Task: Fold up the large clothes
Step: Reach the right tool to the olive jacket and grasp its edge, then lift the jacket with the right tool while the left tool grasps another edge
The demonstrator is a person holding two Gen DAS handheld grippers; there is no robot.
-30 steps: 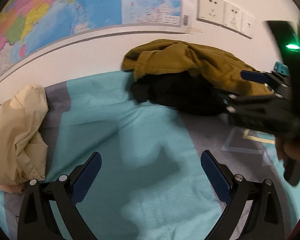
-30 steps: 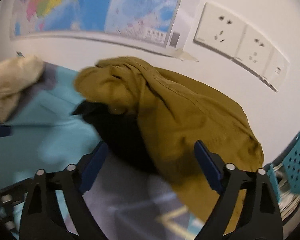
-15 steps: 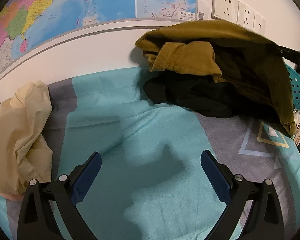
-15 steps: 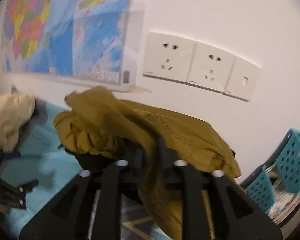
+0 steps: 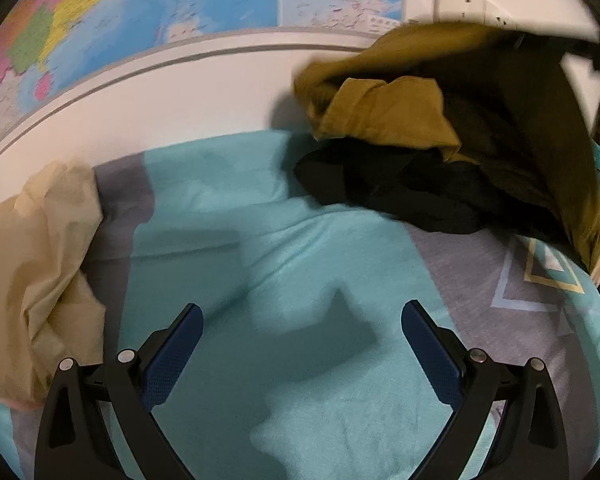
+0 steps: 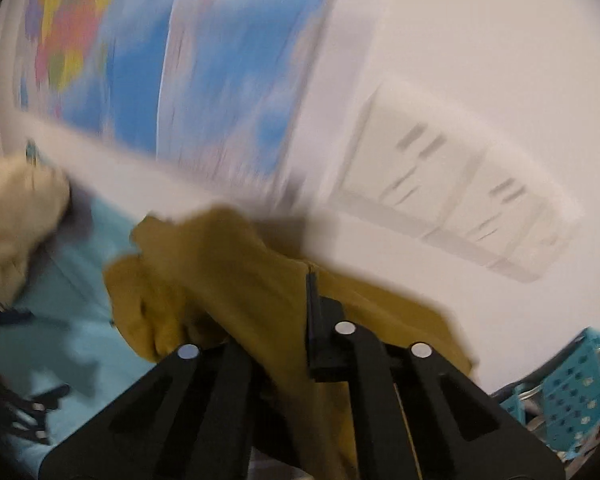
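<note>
The bed (image 5: 308,264), under a teal sheet, carries the mustard jacket (image 5: 396,116), which lies on a black garment (image 5: 380,188) by the wall. Right tongs (image 6: 312,320) are clamped on a jacket fold, raised. Advice: lift clear of the black garment before spreading. Left tongs (image 5: 300,344) gape wide, empty. A beige garment (image 5: 36,264) crowds the far side; a teal basket (image 6: 572,392) stands alongside.

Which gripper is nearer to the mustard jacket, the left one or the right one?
Right. The right gripper has just closed on the mustard jacket and grips its cloth. The left gripper is open over the teal sheet, apart from the jacket.
</note>
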